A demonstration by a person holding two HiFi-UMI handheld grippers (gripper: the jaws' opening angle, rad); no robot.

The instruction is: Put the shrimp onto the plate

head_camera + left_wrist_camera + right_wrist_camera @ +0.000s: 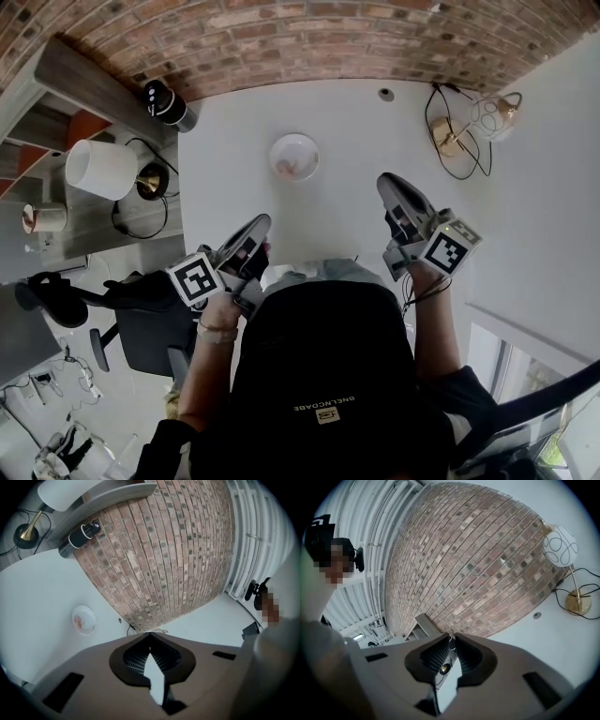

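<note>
Shrimp [290,168]: pink, lying on plate [306,143], twelve o'clock. Likely light, soft, slippery; best pinched gently mid-body. Left gripper [262,225], right gripper [384,182]: pressed together, empty.

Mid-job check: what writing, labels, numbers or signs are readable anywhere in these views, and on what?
Black top: one line of small white capitals, upside down in the head view, too small to read with confidence.
Tan patch just under that line: its mark is too small to read.
Marker cubes: square coded patterns only, no letters.
No other readable text in any view.
</note>
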